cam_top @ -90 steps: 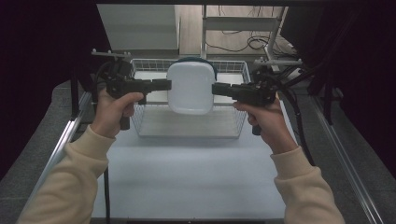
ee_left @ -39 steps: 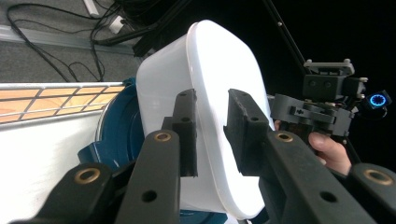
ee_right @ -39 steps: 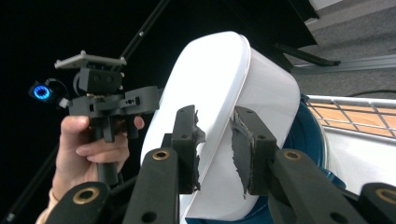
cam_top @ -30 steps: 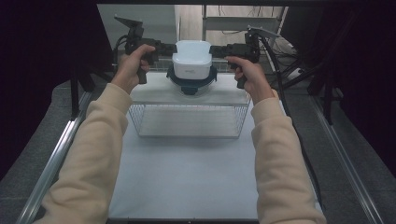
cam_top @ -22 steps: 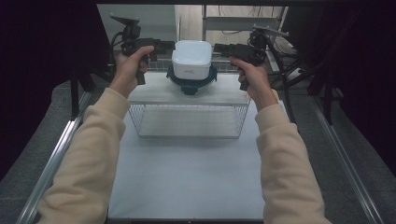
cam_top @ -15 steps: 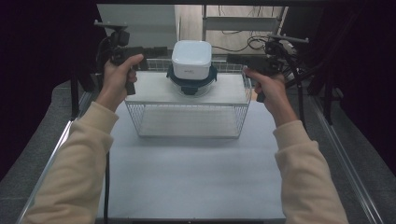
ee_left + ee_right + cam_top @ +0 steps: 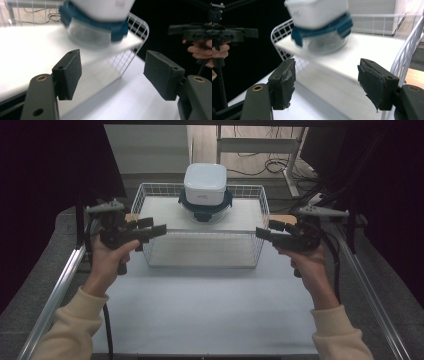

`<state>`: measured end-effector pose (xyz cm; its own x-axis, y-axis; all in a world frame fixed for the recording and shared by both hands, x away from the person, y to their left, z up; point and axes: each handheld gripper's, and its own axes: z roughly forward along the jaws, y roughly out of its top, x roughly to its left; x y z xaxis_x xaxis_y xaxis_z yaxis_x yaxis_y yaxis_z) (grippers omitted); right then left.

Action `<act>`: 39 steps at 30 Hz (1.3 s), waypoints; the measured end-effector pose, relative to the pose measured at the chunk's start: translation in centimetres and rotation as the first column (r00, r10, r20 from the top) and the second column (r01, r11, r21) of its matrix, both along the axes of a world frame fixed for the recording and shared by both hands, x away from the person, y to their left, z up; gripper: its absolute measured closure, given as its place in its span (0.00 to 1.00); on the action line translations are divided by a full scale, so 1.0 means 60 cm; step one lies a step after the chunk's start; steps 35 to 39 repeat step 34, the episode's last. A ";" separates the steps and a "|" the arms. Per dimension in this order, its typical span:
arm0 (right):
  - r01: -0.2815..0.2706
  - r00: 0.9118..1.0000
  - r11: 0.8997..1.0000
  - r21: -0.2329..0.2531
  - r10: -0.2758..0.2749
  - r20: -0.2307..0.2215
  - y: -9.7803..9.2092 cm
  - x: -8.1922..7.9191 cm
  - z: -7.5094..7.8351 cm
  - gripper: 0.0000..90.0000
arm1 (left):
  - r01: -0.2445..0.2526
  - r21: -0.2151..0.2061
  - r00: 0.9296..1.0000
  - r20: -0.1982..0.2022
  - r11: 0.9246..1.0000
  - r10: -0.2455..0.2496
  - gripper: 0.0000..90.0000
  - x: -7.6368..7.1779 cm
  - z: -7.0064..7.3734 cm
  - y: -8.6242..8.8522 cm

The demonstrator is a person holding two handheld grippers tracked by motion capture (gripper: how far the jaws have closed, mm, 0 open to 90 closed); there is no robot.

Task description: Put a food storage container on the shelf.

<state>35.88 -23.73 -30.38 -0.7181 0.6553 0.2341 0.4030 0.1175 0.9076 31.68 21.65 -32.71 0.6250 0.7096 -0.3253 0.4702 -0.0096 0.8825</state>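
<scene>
Containers (image 7: 205,195) stand stacked, a white box on a glass bowl with a blue lid, on the white shelf (image 7: 165,212) laid across the wire basket (image 7: 260,227), ahead of and between both grippers. Left gripper (image 7: 152,227) hangs at the basket's left, right gripper (image 7: 265,231) at its right; each has its jaws spread with nothing between them. Below lies a white table (image 7: 210,305) with metal rails, dark curtains on either side, cables on the floor beyond.

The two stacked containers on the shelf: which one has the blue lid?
The lower one, the clear glass bowl, has the blue clip lid. The white square box sits on top of that lid and shows no blue.
</scene>
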 end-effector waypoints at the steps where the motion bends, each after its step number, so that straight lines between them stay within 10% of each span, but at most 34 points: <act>1: -0.003 1.000 1.000 -0.011 0.003 0.006 -0.001 -0.013 -0.009 0.33 | -0.002 -0.004 1.000 0.001 1.000 0.002 0.33 -0.008 -0.008 0.001; 8: -0.043 0.998 0.997 -0.068 0.046 0.041 0.002 -0.086 -0.065 0.31 | -0.046 0.088 0.999 -0.003 0.995 0.046 0.30 -0.084 -0.092 0.014; 20: -0.012 0.998 0.978 -0.211 -0.002 -0.067 -0.004 -0.147 -0.198 0.28 | -0.055 0.200 0.986 -0.143 0.978 0.084 0.23 -0.119 -0.213 0.001; 39: -0.002 0.996 0.982 -0.190 -0.015 -0.089 -0.012 -0.140 -0.218 0.20 | -0.063 0.197 0.985 -0.147 0.978 0.093 0.22 -0.117 -0.217 0.003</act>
